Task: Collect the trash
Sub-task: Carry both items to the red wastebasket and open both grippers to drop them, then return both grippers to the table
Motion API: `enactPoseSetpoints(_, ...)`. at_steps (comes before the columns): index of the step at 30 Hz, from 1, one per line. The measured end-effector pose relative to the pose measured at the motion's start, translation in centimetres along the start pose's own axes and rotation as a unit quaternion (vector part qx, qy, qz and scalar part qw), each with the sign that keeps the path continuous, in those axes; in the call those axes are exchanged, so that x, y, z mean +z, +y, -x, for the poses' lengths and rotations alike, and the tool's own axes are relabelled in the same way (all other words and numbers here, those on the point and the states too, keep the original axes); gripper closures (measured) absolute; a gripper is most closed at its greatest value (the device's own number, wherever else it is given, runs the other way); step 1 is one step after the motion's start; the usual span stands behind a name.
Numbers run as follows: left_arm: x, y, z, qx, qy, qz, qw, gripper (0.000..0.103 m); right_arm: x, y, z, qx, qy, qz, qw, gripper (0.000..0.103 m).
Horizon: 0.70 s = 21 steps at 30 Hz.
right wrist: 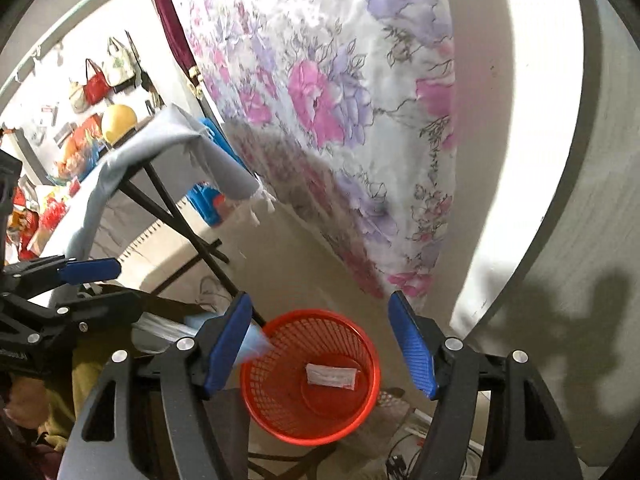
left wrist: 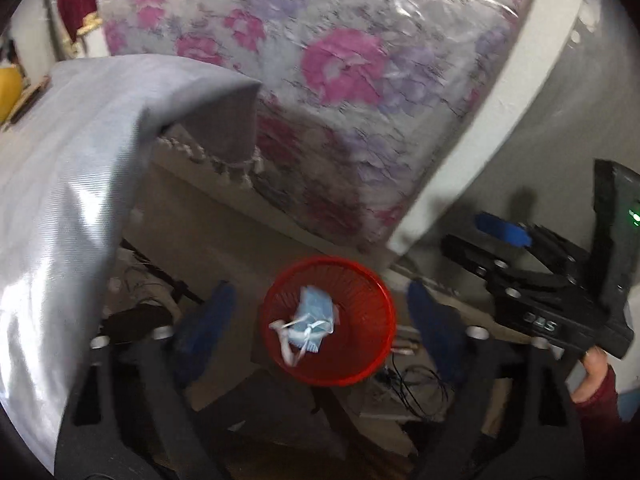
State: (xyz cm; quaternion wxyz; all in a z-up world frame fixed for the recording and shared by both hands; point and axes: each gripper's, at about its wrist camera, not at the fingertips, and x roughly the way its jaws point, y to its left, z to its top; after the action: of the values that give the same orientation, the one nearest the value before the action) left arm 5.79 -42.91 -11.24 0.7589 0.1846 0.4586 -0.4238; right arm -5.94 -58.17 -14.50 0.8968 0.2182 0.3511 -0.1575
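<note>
A red mesh waste basket (left wrist: 276,344) stands on the floor below both grippers; it also shows in the right wrist view (right wrist: 276,420). In the left wrist view a light blue face mask (left wrist: 314,322) with white straps shows over the basket's mouth, between my left gripper's open blue fingers (left wrist: 324,328), touching neither. In the right wrist view a blurred light blue piece (right wrist: 254,346) shows at the basket's rim beside the left finger, and a small white wrapper (right wrist: 331,376) lies on the basket's bottom. My right gripper (right wrist: 320,348) is open and empty above the basket.
A table with a grey cloth (left wrist: 80,160) stands at the left, its black legs (right wrist: 180,216) beside the basket. A floral curtain (right wrist: 328,100) and a white wall (right wrist: 520,160) are behind. Cables (left wrist: 416,388) lie on the floor. The right gripper's body (left wrist: 560,272) is at right.
</note>
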Motion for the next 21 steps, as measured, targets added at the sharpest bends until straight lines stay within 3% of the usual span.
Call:
enactPoseSetpoints(4, -0.7, 0.7, 1.6, 0.016, -0.028, 0.014, 0.9994, 0.009, 0.1, 0.5, 0.1, 0.013, -0.008, 0.003, 1.000, 0.032)
enactPoseSetpoints(11, -3.4, 1.4, 4.8, 0.022, -0.077, 0.025, 0.9964, 0.008, 0.6, 2.7, 2.0, 0.030, -0.031, 0.019, 0.999, 0.022)
enactPoseSetpoints(14, -4.9, 1.5, 6.4, 0.047, -0.092, 0.007, 0.9946, 0.008, 0.8, 4.4, 3.4, 0.043, -0.054, 0.036, 0.997, 0.016)
enactPoseSetpoints(16, -5.9, 1.9, 7.6, 0.087, -0.106, 0.000, 0.9906, 0.008, 0.9, 6.0, 4.6, 0.054, -0.076, 0.054, 0.994, 0.010)
enactPoseSetpoints(21, -8.2, 4.0, 11.7, 0.153, -0.169, 0.029, 0.9733, 0.008, 1.2, 10.6, 6.5, 0.062, -0.112, 0.116, 0.985, 0.006)
